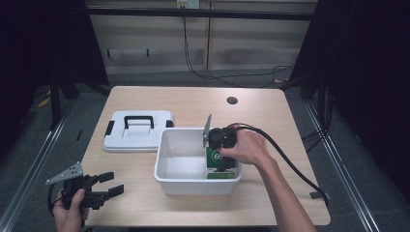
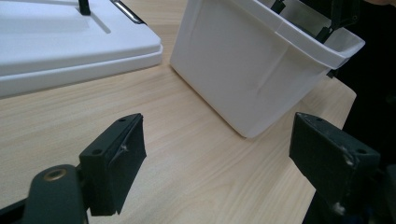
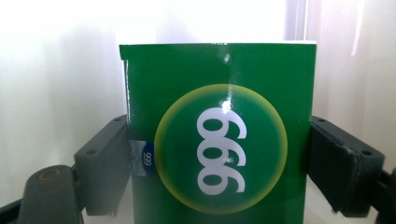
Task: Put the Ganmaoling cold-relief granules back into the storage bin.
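high view: right hand (image 1: 246,147) lowers gripper (image 1: 223,162) into bin (image 1: 167,169).

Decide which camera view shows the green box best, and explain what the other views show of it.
The right gripper view shows the green box best: its printed face with the white 999 is close up, held between the right tongs. The high view shows a small part of it in the white bin, under the hand. The left gripper view shows the bin's outer wall.

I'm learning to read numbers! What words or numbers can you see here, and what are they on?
"999" in big white digits, shown rotated, inside the round badge on the green box.
"999" again, tiny, on the blue tab at that box's left edge.
The white bin and white lid carry no readable text.
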A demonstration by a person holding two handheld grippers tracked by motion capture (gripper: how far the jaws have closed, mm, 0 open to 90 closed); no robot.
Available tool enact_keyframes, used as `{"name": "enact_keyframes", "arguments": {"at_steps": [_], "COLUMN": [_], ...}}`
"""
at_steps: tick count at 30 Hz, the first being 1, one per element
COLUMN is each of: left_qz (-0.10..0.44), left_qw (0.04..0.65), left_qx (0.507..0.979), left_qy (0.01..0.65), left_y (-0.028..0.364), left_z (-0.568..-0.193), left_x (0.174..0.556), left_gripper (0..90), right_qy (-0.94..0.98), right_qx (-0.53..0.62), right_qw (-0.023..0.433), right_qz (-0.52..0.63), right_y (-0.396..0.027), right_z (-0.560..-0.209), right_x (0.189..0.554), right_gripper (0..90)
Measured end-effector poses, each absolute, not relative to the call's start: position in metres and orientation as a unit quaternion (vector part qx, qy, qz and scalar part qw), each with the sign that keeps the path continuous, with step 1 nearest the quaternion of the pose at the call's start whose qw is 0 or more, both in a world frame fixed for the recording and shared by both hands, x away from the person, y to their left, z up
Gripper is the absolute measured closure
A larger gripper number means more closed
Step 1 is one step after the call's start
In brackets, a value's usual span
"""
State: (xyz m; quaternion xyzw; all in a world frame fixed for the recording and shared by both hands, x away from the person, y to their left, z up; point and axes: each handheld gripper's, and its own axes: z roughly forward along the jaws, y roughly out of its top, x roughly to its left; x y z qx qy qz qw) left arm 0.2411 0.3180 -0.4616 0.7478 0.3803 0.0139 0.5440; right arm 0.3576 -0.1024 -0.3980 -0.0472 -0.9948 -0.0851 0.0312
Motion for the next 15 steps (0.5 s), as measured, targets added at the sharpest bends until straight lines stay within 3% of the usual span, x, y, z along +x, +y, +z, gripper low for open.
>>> {"name": "enact_keyframes", "arguments": {"at_steps": [15], "left_qz": [0.015], "left_qw": [0.545], "left_qx": [0.747], "left_qy": [0.380], "left_y": [0.319], "left_z": [-0.461], "left_x": [0.241], "left_gripper": [18.5], "right_qy": [-0.996], "right_qx": [-0.045], "right_qw": [0.032], "right_qz": [-0.071], "right_y": [-0.099], "right_z": [-0.410], "right_x": [0.359], "right_gripper": [15.1]}}
